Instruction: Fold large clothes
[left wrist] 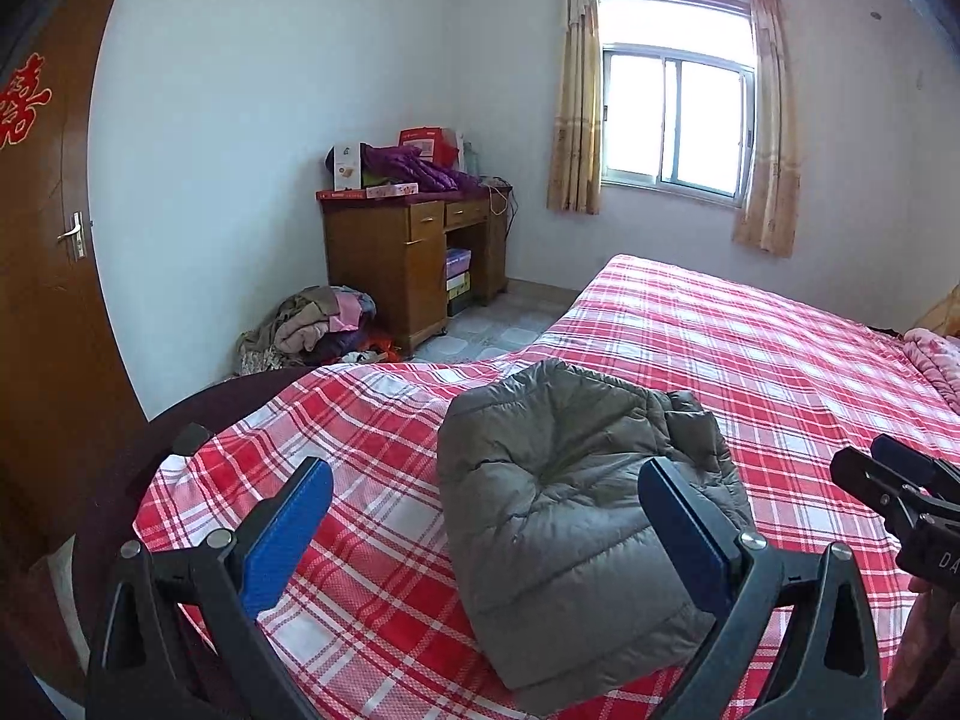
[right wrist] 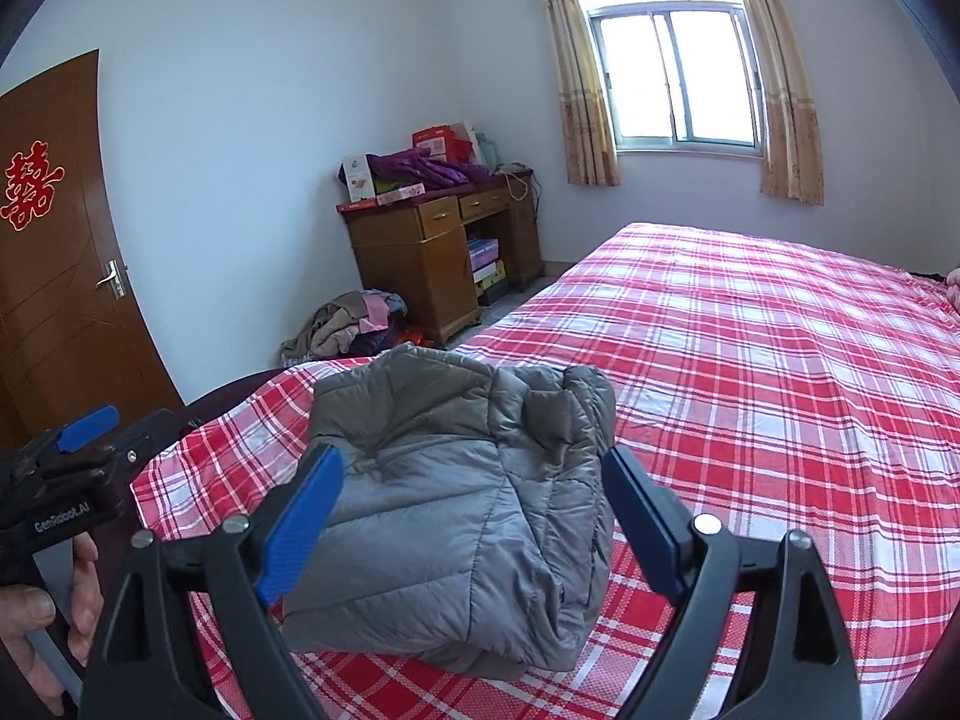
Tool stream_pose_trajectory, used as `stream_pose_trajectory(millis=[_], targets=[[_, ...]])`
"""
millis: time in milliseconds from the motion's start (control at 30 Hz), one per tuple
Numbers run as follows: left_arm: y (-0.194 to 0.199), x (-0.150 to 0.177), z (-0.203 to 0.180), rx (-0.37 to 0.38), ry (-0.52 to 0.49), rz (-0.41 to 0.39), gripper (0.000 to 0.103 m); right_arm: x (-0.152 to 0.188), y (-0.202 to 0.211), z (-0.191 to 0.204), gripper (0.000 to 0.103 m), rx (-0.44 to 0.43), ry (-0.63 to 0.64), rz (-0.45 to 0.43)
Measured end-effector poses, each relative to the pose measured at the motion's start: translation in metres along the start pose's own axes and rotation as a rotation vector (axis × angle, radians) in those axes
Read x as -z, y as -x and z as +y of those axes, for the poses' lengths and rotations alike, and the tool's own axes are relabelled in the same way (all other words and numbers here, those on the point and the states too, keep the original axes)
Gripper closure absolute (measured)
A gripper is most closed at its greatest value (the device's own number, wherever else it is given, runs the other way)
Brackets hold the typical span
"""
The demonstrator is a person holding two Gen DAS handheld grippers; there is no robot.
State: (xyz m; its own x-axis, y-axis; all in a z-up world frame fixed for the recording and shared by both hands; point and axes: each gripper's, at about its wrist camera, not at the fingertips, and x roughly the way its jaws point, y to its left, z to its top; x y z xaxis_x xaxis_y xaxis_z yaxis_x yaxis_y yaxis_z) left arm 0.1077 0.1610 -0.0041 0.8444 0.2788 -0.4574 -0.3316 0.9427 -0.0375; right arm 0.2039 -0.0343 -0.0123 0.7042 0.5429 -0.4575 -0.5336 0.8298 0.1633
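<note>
A grey puffer jacket [left wrist: 576,516] lies folded into a thick bundle on the red plaid bed [left wrist: 750,360], near the bed's near left corner. It also shows in the right wrist view [right wrist: 456,504]. My left gripper [left wrist: 486,534] is open and empty, held above the bundle's left part. My right gripper [right wrist: 474,516] is open and empty, held above the bundle with its fingers to either side in view. The right gripper shows at the right edge of the left wrist view [left wrist: 900,486]. The left gripper shows at the left edge of the right wrist view [right wrist: 78,450].
A wooden desk [left wrist: 414,258] with boxes and purple clothes stands against the far wall. A pile of clothes [left wrist: 318,330] lies on the floor beside it. A brown door [left wrist: 54,276] is at the left. A pink blanket [left wrist: 930,360] lies at the bed's far right.
</note>
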Motion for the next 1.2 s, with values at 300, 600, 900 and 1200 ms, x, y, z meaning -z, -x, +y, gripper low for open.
stream_pose_trajectory(millis=[300, 600, 900, 1200], targets=[[-0.0009, 0.0005, 0.0008, 0.001, 0.000, 0.001, 0.001, 0.0024, 0.0012, 0.0020, 0.013, -0.003, 0.010, 0.006], [-0.0026, 0.0022, 0.0025, -0.004, 0.003, 0.003, 0.001, 0.0008, 0.0037, 0.0063, 0.012, -0.008, 0.017, 0.000], [-0.0017, 0.0017, 0.0024, -0.005, 0.005, 0.000, 0.001, 0.0019, 0.0041, 0.0081, 0.012, -0.010, 0.017, 0.002], [-0.0027, 0.0016, 0.0030, -0.006, 0.004, 0.002, 0.001, 0.0021, 0.0038, 0.0079, 0.012, -0.012, 0.016, 0.003]])
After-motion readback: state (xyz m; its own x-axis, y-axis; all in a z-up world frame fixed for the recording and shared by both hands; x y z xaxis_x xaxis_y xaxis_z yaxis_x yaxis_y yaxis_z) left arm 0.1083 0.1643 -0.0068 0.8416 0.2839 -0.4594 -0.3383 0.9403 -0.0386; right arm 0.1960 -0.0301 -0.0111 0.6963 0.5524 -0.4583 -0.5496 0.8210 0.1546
